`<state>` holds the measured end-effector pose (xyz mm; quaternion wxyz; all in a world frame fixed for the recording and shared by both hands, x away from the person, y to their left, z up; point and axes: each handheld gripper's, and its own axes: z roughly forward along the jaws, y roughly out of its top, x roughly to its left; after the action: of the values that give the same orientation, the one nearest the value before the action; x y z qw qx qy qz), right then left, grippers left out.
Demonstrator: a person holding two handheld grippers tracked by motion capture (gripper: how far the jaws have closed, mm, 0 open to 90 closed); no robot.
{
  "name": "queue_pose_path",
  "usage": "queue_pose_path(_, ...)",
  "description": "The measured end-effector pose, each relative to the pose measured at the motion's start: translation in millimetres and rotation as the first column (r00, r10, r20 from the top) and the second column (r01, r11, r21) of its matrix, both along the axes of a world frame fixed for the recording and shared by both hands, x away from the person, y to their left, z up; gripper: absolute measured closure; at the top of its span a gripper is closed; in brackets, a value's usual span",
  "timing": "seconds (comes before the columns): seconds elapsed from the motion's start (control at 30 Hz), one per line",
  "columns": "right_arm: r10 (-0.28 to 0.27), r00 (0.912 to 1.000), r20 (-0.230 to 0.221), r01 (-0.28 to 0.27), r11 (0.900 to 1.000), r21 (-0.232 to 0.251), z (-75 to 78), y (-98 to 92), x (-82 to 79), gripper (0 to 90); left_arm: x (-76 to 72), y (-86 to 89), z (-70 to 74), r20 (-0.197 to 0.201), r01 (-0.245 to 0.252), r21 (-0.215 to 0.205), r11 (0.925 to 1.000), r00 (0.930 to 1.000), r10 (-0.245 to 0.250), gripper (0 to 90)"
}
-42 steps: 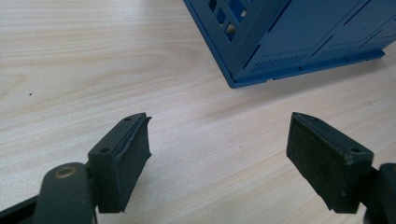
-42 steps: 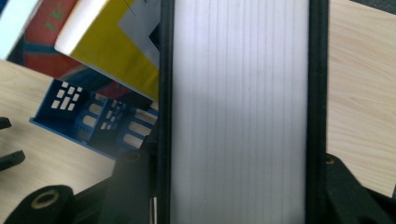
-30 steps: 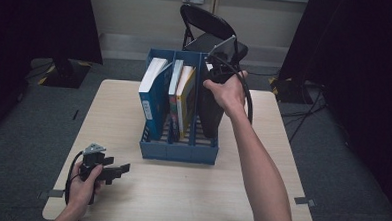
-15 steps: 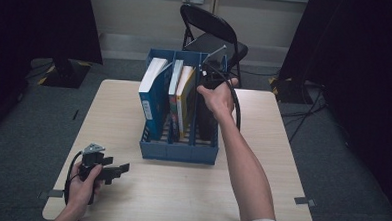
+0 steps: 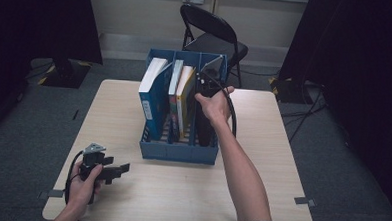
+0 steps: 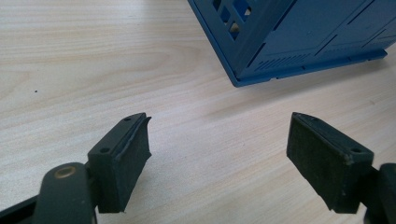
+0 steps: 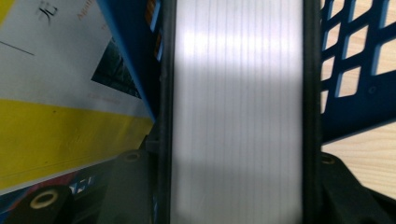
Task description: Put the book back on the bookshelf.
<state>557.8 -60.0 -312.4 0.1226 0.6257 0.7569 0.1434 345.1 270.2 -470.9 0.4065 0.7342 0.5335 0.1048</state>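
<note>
- The right tool (image 5: 205, 98) is pinching a pale, ribbed translucent plastic sheet (image 7: 238, 112) across its width; in the right gripper view the sheet's two long edges are sitting against the black jaws on either side, so the tool is closed onto a wide thing rather than pressed together.
- The sheet's long axis is running straight ahead of the right tool, and in the high view that means pointing down into the rightmost compartment of the blue plastic three-slot file rack (image 5: 179, 152).
- The slot is lying directly below and in front of the tool, so the coming move is judged to be a plain lowering along the sheet's own length, keeping it parallel to the dividers.
- Just to one side of the tool, behind the blue divider, a yellow-and-white covered book (image 7: 51, 107) is standing in the neighbouring slot; on the other side the rack's perforated end wall (image 7: 359, 70) is standing close by.
- The left tool (image 6: 219, 163) is resting low over the light wooden desk (image 6: 93, 56) with its jaws spread wide and nothing between them; a corner of the rack is lying ahead of it and apart from it.
- The right hand (image 5: 213, 105) is by far the nearer one to the slot.
</note>
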Motion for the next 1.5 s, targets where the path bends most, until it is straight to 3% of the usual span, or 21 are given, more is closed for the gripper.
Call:
queue_pose_path(0.43,0.047,0.9985,0.028,-0.047,0.999,0.000,-2.4,-1.8,-9.0,48.0,-2.6,-1.1,2.5,0.008,0.008,-0.004,1.0000,0.9999,-0.008,21.0)
queue_pose_path(0.77,0.134,0.9877,0.080,-0.140,0.988,0.067,-2.0,-15.6,-30.9,40.1,-2.2,-1.0,2.1,0.008,-0.002,0.000,1.0000,1.0000,0.002,21.0)
queue_pose_path(0.9,0.159,0.9801,0.119,-0.173,0.977,0.122,-3.9,-25.8,-44.3,39.1,-2.6,-1.2,2.2,0.009,-0.001,0.001,1.0000,1.0000,0.001,21.0)
queue_pose_path(1.2,0.219,0.9561,0.195,-0.261,0.939,0.225,-21.6,-45.7,-66.2,32.1,-2.5,-2.5,1.9,0.008,-0.003,0.001,1.0000,1.0000,0.003,21.0)
queue_pose_path(1.27,0.215,0.9533,0.212,-0.265,0.932,0.247,-25.8,-49.6,-70.8,32.0,-2.5,-2.2,1.9,0.008,-0.004,0.003,1.0000,1.0000,0.004,21.0)
queue_pose_path(1.33,0.189,0.9549,0.229,-0.254,0.920,0.298,-30.2,-55.4,-76.0,32.3,-2.5,-1.4,1.9,0.009,-0.005,0.002,1.0000,0.9999,0.005,21.0)
queue_pose_path(1.4,0.196,0.9456,0.260,-0.271,0.916,0.296,-35.9,-57.6,-81.1,32.4,-2.6,-0.5,2.0,0.008,-0.005,0.001,1.0000,0.9999,0.005,21.1)
queue_pose_path(1.5,0.204,0.9341,0.293,-0.286,0.919,0.273,-44.0,-57.1,-87.4,33.3,-2.7,-0.2,2.3,0.008,-0.007,-0.002,1.0000,0.9999,0.007,21.1)
